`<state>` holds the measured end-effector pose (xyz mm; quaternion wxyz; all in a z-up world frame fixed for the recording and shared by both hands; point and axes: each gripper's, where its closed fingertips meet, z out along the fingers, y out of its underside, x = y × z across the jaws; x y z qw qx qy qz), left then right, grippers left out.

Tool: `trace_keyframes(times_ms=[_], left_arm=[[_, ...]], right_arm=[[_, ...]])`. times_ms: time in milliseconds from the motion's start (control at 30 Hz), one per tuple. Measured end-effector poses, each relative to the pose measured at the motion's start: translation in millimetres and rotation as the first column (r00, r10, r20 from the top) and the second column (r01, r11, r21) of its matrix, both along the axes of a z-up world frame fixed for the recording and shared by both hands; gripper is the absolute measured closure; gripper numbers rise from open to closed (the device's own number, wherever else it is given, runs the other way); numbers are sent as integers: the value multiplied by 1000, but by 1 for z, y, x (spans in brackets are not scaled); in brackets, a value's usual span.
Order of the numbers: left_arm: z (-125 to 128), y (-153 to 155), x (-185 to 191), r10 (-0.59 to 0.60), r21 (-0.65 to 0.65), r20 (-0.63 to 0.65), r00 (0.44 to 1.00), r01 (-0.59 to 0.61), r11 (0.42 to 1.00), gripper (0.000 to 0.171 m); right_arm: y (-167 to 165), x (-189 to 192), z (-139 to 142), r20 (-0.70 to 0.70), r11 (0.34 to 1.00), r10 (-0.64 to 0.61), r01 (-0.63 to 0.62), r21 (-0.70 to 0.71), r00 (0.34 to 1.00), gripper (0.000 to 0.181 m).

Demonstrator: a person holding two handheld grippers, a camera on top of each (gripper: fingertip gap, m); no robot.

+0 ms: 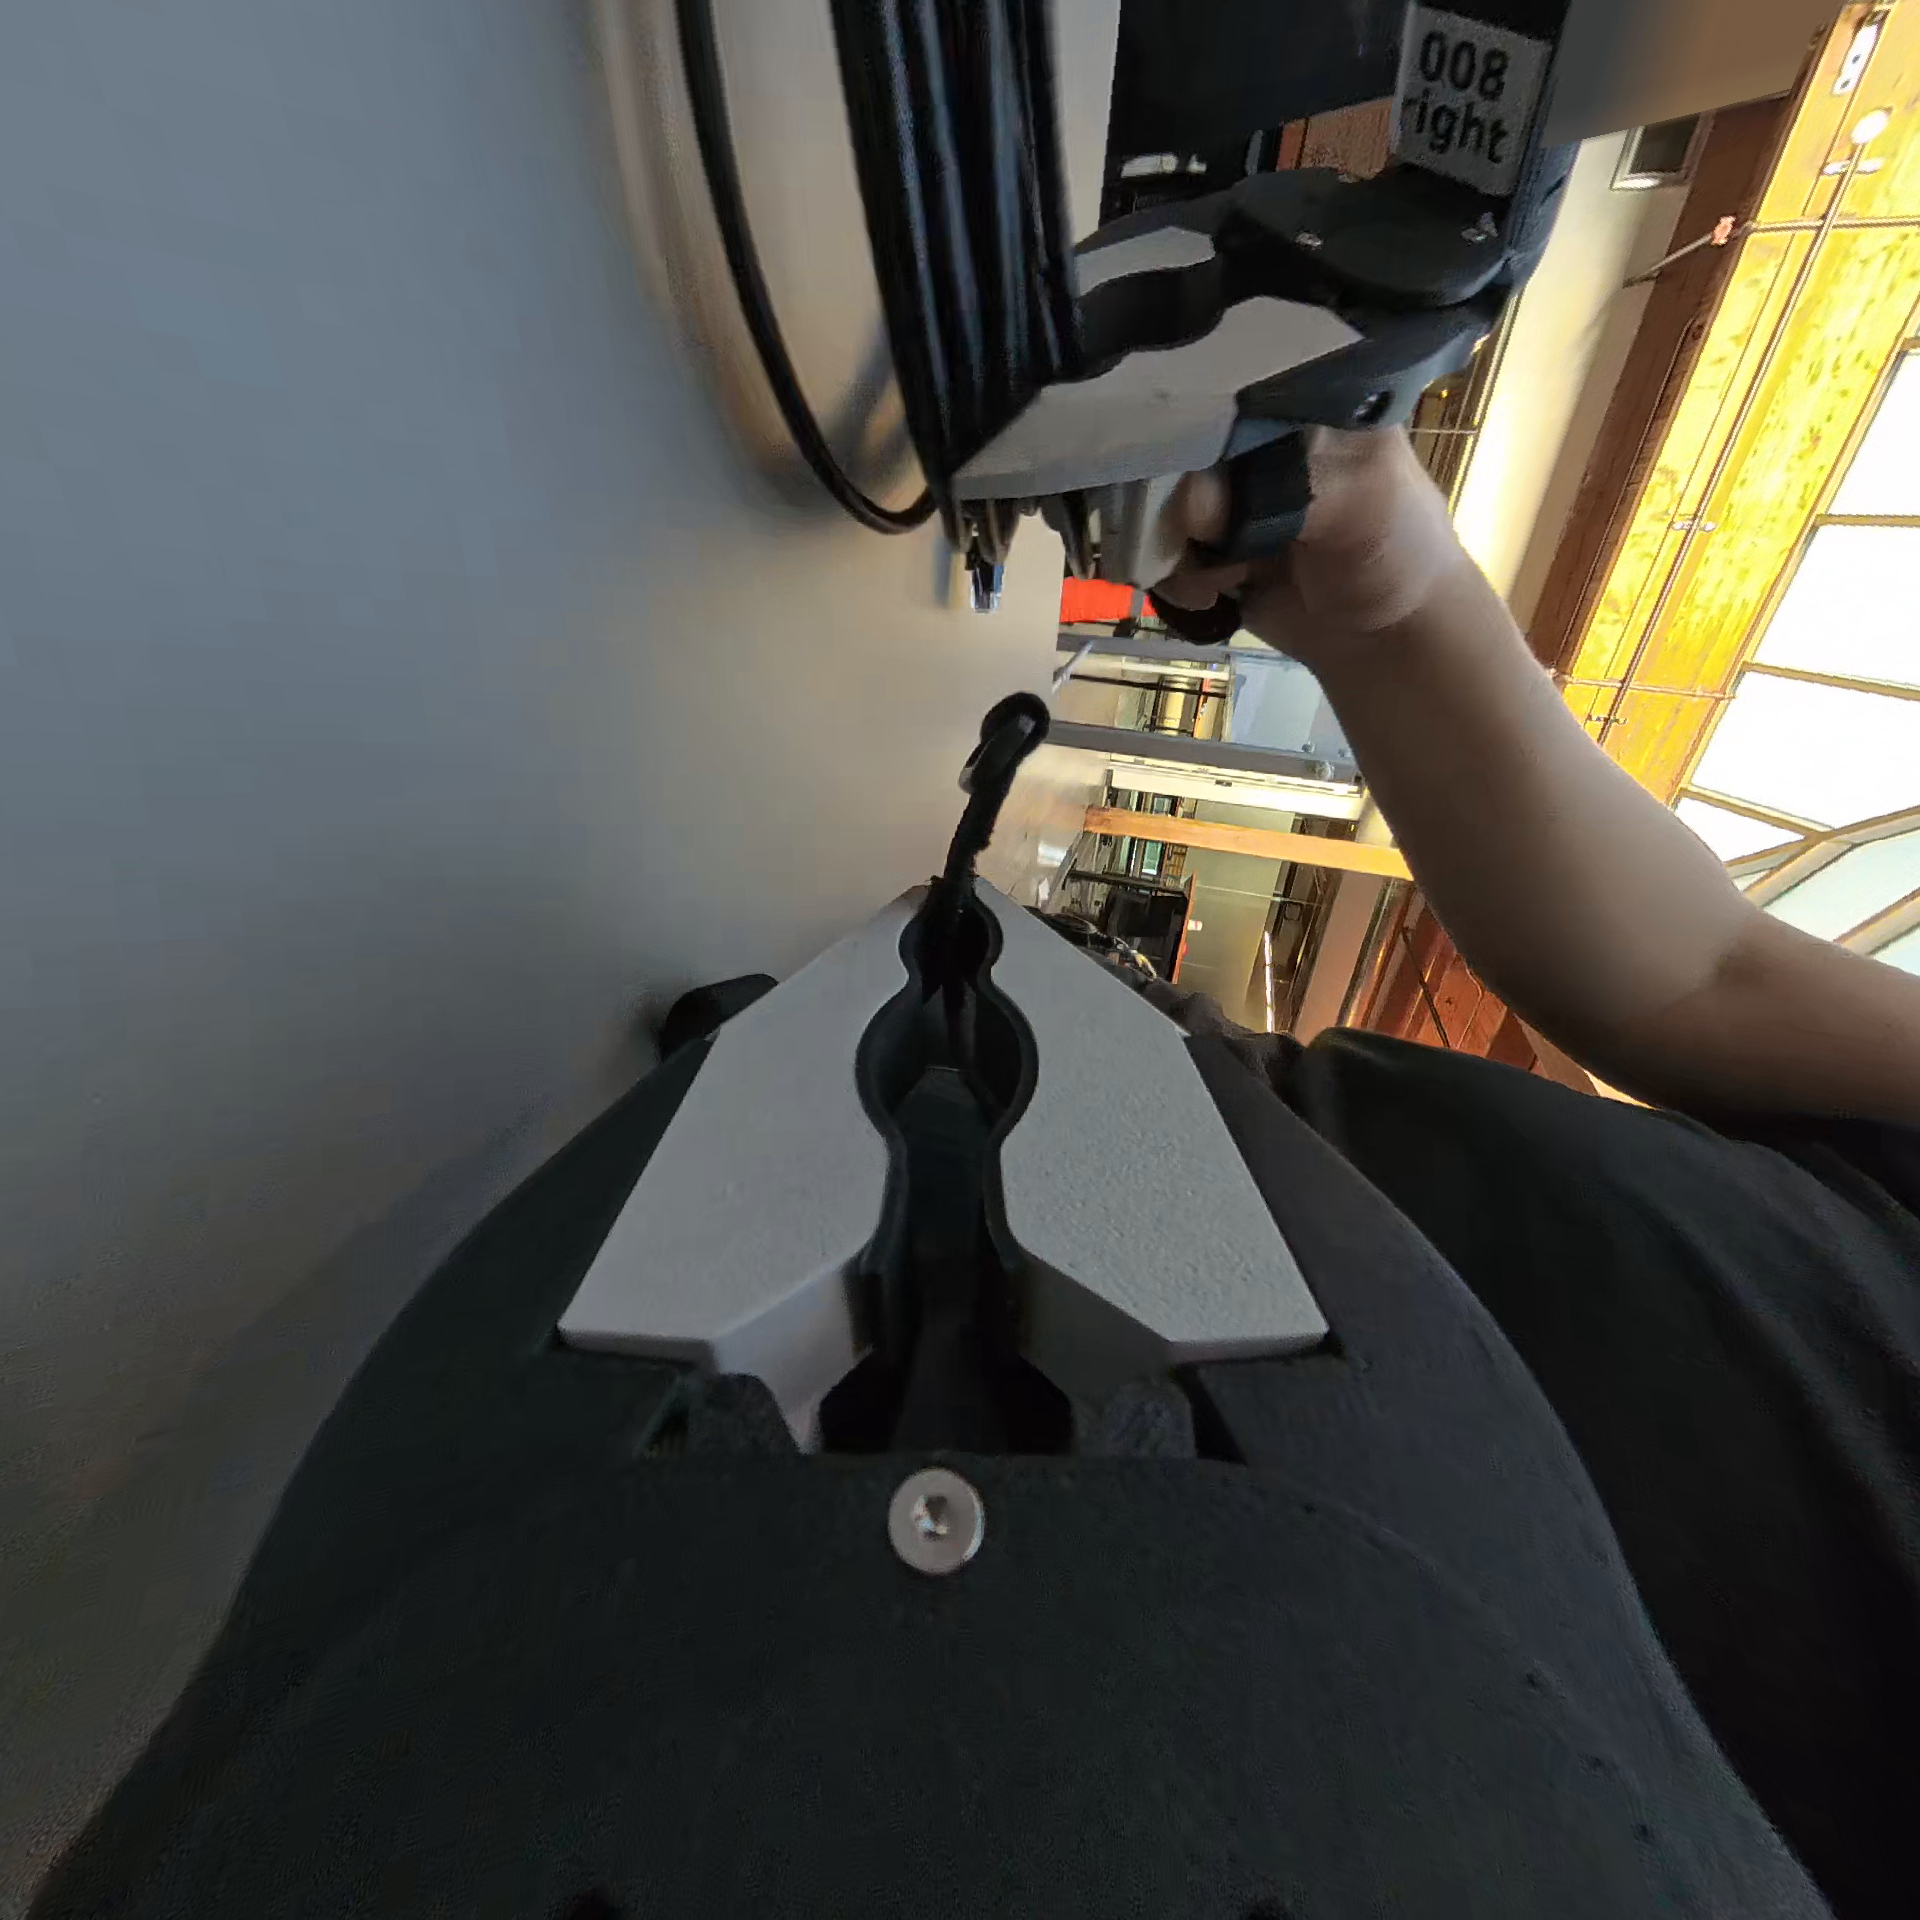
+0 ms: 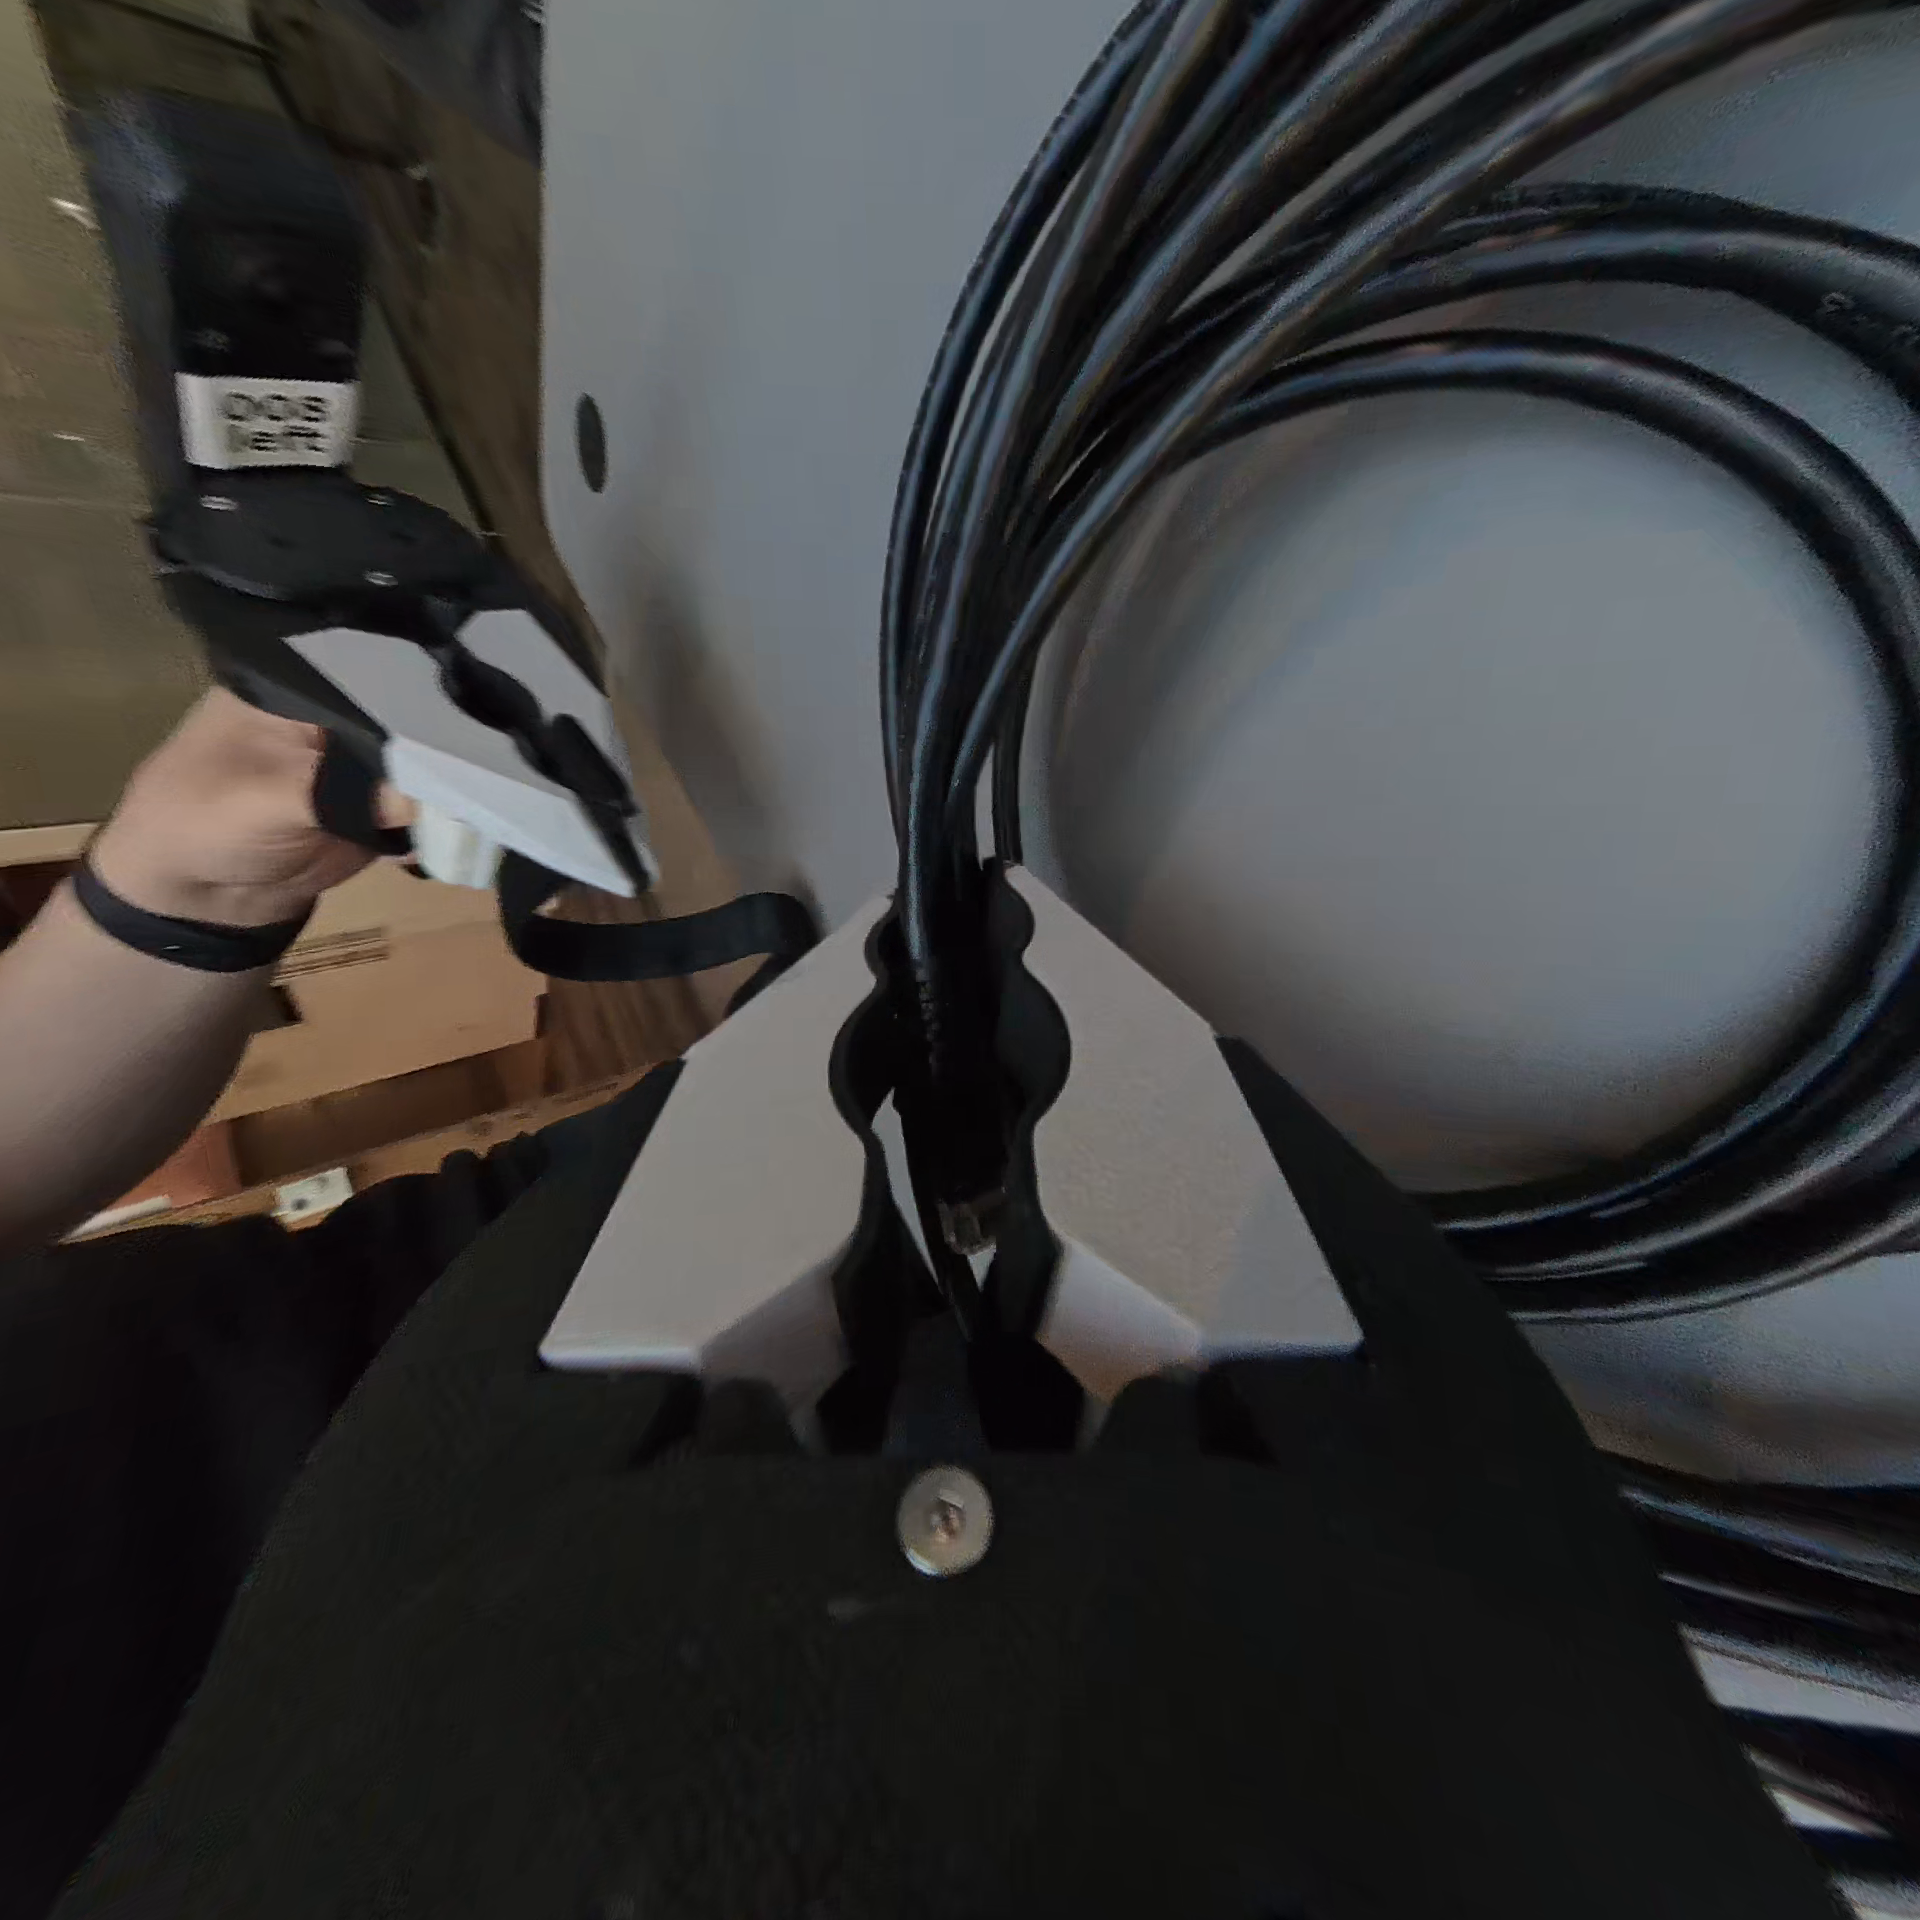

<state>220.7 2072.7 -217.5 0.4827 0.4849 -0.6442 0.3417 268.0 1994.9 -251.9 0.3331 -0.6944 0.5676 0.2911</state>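
The right gripper (image 2: 951, 935) clamps a black cable coil (image 2: 1455, 520). Beside the coil, the left gripper (image 1: 951, 925) pinches a black strap (image 1: 977, 821). A slack strap could slip free.

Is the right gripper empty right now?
No: the right gripper is shut on a bundle of black cables pinched between its fingers, the loops hanging beyond them.

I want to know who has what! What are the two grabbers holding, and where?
Left gripper pinches a black strap near its end. Right gripper clamps the bundled black cables.
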Motion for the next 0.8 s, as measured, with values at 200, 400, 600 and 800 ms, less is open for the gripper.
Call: trace_keyframes(times_ms=[200,400,600,800], left_arm=[[-21,-43,-5,-123,18,-35,992,124,992,171],[-37,-83,1,-157,74,-27,987,159,985,171],[-21,-118,12,-116,-69,145,983,127,989,171],[-41,-126,1,-153,-55,147,977,162,985,171]], right_arm=[[-2,-3,34,-25,979,-18,23,204,1000,171],[-11,-3,51,-16,963,-6,11,271,1000,172],[-18,-17,37,63,988,119,-125,96,991,170],[-40,-9,63,51,989,87,-92,113,995,149]])
